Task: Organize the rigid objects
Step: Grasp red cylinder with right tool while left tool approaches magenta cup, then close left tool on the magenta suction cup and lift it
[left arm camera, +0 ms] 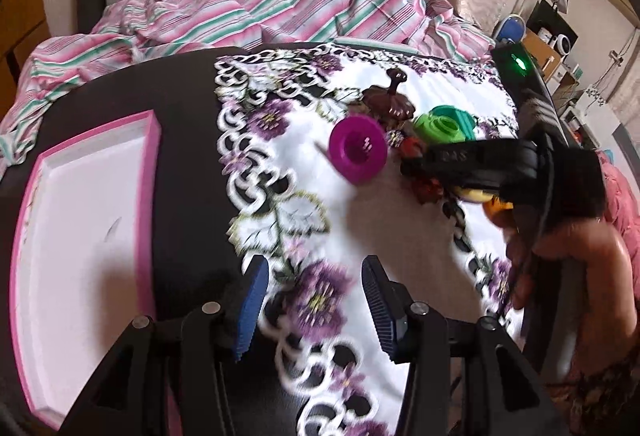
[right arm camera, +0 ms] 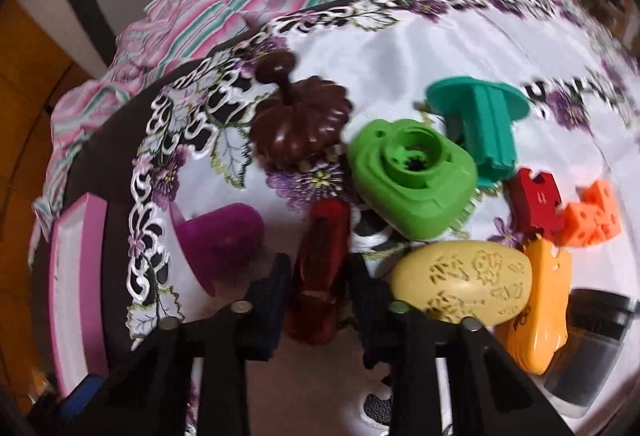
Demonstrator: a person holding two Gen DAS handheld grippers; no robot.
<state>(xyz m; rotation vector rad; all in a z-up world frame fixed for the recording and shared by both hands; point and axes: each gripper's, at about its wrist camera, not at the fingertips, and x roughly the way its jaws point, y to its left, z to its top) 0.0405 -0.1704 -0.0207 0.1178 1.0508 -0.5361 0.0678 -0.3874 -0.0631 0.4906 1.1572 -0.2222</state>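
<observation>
Now the right gripper (right arm camera: 318, 268) squeezes a dark red toy (right arm camera: 320, 268) on the flowery cloth (right arm camera: 400, 48).

Its two black fingers (right arm camera: 268, 300) are pressed tight against the toy's sides. The purple cup shape (right arm camera: 216, 240) lies just to one side, the yellow egg shape (right arm camera: 464, 284) just to the other. Behind sit a brown lid with a knob (right arm camera: 300, 124), a light green block (right arm camera: 412, 176), a teal piece (right arm camera: 480, 116), a red piece (right arm camera: 536, 204), an orange block (right arm camera: 592, 220) and a black pot (right arm camera: 592, 340). The left gripper (left arm camera: 314, 304) hangs over the cloth with its blue pads (left arm camera: 252, 308) apart and nothing between them. The pink tray (left arm camera: 80, 216) lies on the dark table (left arm camera: 188, 156), beside the cloth.
</observation>
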